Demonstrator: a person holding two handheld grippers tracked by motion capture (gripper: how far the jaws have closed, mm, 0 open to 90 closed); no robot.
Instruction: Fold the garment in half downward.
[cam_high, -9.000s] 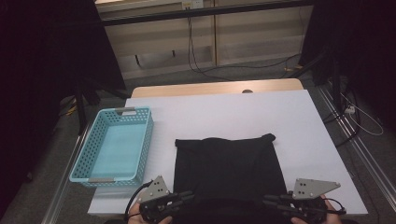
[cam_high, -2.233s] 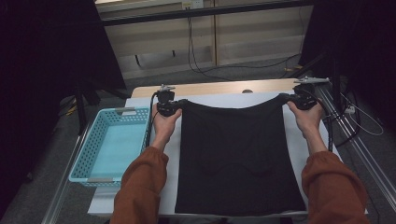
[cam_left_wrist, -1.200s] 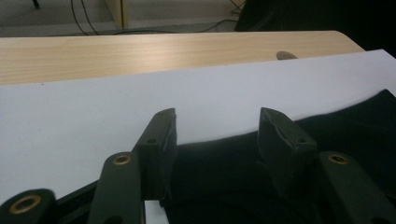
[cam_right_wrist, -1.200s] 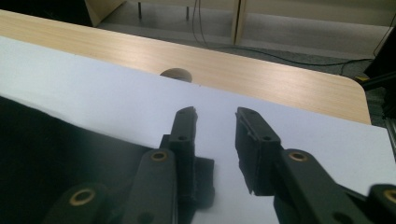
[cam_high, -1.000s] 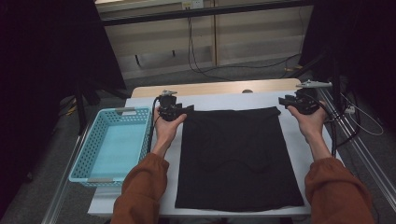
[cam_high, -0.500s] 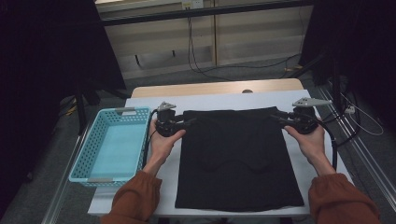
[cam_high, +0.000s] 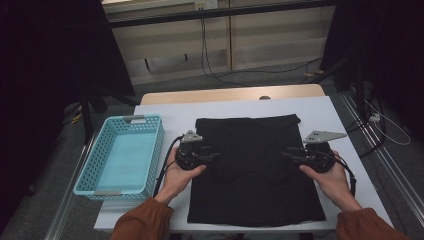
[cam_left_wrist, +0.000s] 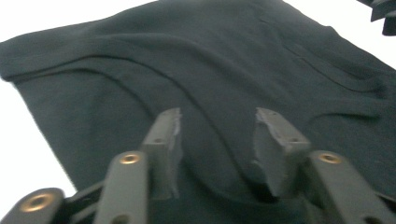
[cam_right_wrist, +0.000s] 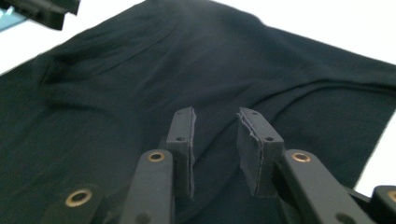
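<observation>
L gripper (cam_high: 216, 156) & R gripper (cam_high: 286, 155) both hover w/ jaws spread, pinching nothing; L jaws have just been closing w/ only cloth below, not between pads. Black cotton garment (cam_high: 255, 170) lies flat mid white table (cam_high: 165, 110), hem at near edge, light-blue plastic basket (cam_high: 120, 155) off its left edge. To fold well, I'd bite each side edge at matching height, pads fully on fabric, then lift evenly.

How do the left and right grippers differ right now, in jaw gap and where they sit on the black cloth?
The left gripper sits at the cloth's left edge, beside the blue basket; the right gripper sits at the right edge, with bare table beside it. In their own views the left gripper's jaws stand wider apart than the right's; the left's have just been closing. Both point inward over the black cloth, jaws apart, gripping nothing.
</observation>
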